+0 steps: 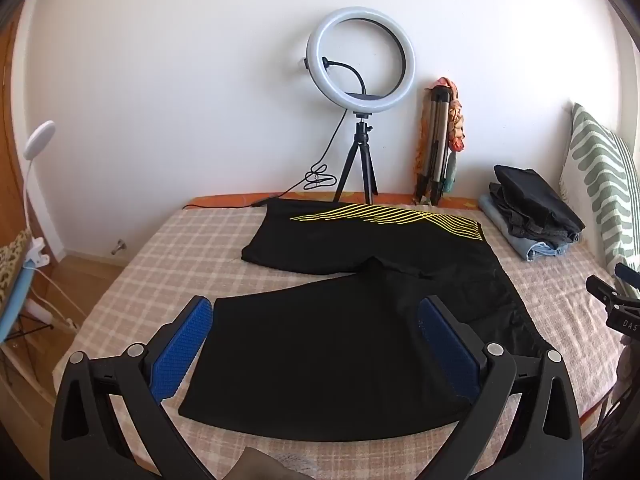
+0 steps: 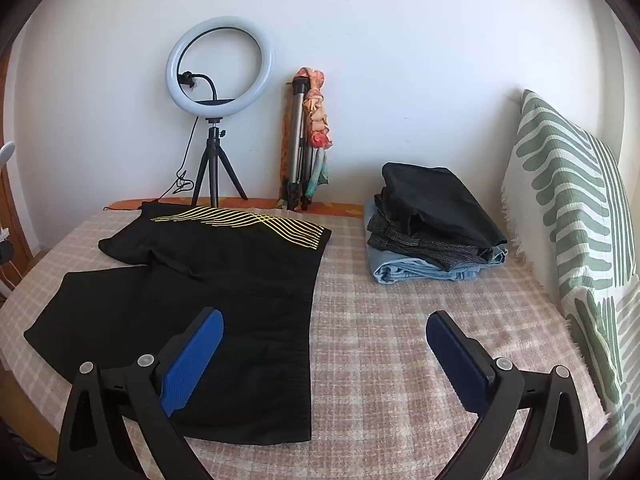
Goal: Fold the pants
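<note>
Black shorts [image 1: 340,344] with yellow wavy lines on the far leg lie spread flat on the checked bedspread [image 1: 168,248], legs pointing left, waistband to the right. They also show in the right wrist view [image 2: 224,280]. My left gripper [image 1: 316,316] is open, hovering above the near leg, holding nothing. My right gripper [image 2: 324,328] is open and empty, above the waistband's near corner and the bare bedspread [image 2: 400,320] beside it.
A stack of folded pants [image 2: 432,224] sits at the back right, next to a green-patterned pillow [image 2: 572,216]. A ring light on a tripod [image 2: 218,80] and a folded tripod [image 2: 300,144] stand against the far wall. A white lamp [image 1: 34,148] is at the left.
</note>
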Action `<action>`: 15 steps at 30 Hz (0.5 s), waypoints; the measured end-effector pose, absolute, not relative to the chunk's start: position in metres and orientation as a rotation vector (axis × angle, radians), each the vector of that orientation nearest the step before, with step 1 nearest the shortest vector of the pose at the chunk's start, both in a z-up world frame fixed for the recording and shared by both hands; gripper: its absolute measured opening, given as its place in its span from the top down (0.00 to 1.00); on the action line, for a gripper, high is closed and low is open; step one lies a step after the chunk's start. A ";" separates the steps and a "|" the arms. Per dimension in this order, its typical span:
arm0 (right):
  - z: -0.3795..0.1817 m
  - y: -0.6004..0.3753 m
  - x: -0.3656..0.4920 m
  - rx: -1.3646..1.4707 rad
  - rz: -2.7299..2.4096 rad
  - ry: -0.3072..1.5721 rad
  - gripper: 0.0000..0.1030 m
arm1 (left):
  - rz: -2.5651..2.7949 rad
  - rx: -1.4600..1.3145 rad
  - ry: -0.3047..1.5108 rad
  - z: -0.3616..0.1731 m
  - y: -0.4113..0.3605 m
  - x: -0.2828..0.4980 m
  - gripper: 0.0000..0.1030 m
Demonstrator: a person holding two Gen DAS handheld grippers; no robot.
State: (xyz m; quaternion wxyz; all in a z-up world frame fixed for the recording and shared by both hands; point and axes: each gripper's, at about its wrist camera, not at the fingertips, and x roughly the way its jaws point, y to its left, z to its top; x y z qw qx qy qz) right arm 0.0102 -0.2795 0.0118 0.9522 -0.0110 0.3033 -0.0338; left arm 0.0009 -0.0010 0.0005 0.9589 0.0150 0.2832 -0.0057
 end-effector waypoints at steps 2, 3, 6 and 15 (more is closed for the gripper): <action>0.011 -0.280 0.011 -0.023 -0.067 0.618 0.00 | -0.014 0.033 0.569 0.001 -0.003 0.002 0.01; 0.011 -0.280 0.012 -0.024 -0.067 0.620 0.00 | -0.016 0.032 0.554 0.002 -0.005 -0.003 0.01; 0.012 -0.279 0.011 -0.027 -0.070 0.606 0.00 | -0.006 0.037 0.559 0.002 -0.013 -0.002 0.01; 0.011 -0.278 0.012 -0.029 -0.070 0.611 0.00 | -0.022 0.020 0.556 0.001 -0.004 -0.001 0.01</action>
